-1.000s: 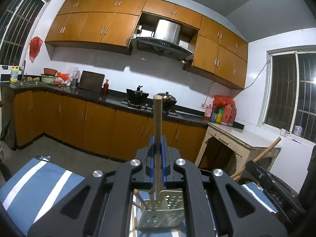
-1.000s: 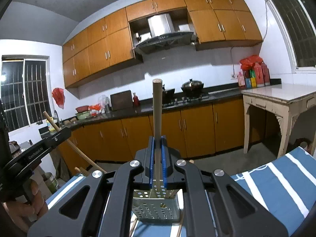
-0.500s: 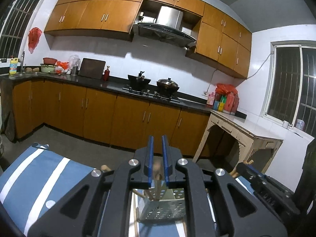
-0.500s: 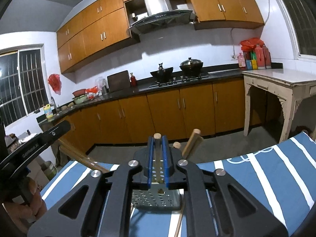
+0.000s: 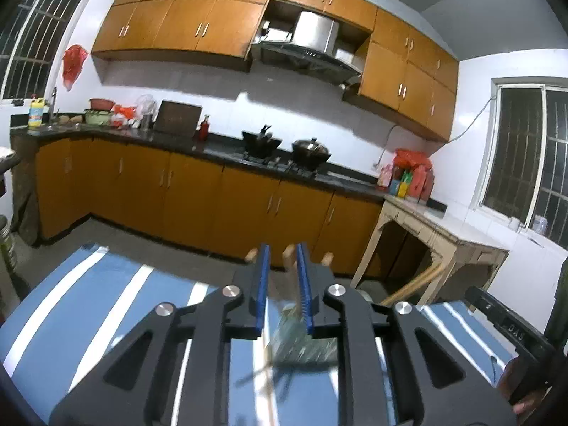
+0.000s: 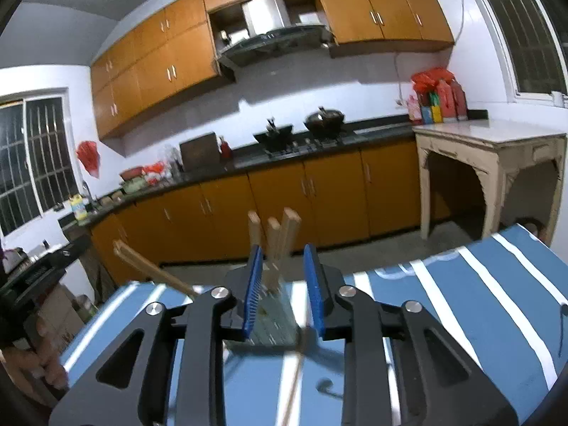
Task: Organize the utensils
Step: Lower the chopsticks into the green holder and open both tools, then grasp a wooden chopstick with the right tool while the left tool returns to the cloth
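My left gripper [image 5: 283,298] and right gripper [image 6: 283,289], both with fingers apart and empty, flank wooden utensils [image 6: 275,248] standing in the perforated holder [image 6: 275,323] just beyond; a careless sideways withdrawal could snag a handle and tip it.

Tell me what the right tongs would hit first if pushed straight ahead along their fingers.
Most likely the wooden utensil handles standing in the perforated holder, which sit between the open right tongs on the blue striped cloth. Depth is hard to judge through the fisheye blur, so the holder's rim could come first.
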A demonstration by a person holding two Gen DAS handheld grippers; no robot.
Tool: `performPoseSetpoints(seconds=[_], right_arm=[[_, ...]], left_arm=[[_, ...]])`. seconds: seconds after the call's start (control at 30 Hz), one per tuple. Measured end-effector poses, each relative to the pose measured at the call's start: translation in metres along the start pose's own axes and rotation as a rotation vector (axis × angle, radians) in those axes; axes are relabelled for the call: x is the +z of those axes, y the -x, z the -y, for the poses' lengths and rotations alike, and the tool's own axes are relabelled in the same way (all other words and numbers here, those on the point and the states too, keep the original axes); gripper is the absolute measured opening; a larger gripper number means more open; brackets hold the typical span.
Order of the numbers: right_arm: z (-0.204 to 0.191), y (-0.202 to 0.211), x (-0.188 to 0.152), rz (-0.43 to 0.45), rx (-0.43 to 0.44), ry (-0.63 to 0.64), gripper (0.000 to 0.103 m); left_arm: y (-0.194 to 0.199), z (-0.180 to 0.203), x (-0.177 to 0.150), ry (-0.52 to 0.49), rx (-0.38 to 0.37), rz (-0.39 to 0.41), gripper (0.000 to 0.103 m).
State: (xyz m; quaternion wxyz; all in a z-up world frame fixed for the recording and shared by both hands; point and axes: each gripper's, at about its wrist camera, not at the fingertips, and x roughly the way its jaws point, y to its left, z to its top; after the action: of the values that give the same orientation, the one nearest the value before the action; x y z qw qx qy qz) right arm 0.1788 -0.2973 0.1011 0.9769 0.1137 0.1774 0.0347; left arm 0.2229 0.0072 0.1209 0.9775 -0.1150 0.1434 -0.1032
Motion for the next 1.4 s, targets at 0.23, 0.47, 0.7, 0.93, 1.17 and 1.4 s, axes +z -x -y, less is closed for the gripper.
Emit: performPoseSetpoints(seconds=[0.23, 0.47, 0.7, 0.93, 1.17, 1.4], right_arm=[[0.013, -0.041, -0.064, -0.257, -0.048, -0.039, 0.027], [-0.005, -0.086, -0.117, -0.478, -0.033, 0.003, 0.027], [-0.018, -0.108, -0.138, -0.541, -0.050, 0.059, 0.036], [-0.024, -0.113, -0.148, -0.530, -0.098, 0.135, 0.036], [-0.024, -0.109, -0.152, -0.512, -0.116, 0.152, 0.036], [-0.021, -0.110, -0.150, -0.504, -0.147, 0.131, 0.014]], left_arm=[[-0.011, -0.031, -0.058, 0.016, 0.071, -0.176, 0.021], [-0.032, -0.052, -0.114, 0.013, 0.134, -0.364, 0.027], [-0.036, -0.053, -0.131, 0.008, 0.126, -0.420, 0.042], [-0.043, -0.053, -0.135, 0.005, 0.121, -0.448, 0.044], [-0.047, -0.052, -0.141, 0.004, 0.127, -0.472, 0.045], [-0.051, -0.050, -0.142, 0.003, 0.126, -0.485, 0.045]])
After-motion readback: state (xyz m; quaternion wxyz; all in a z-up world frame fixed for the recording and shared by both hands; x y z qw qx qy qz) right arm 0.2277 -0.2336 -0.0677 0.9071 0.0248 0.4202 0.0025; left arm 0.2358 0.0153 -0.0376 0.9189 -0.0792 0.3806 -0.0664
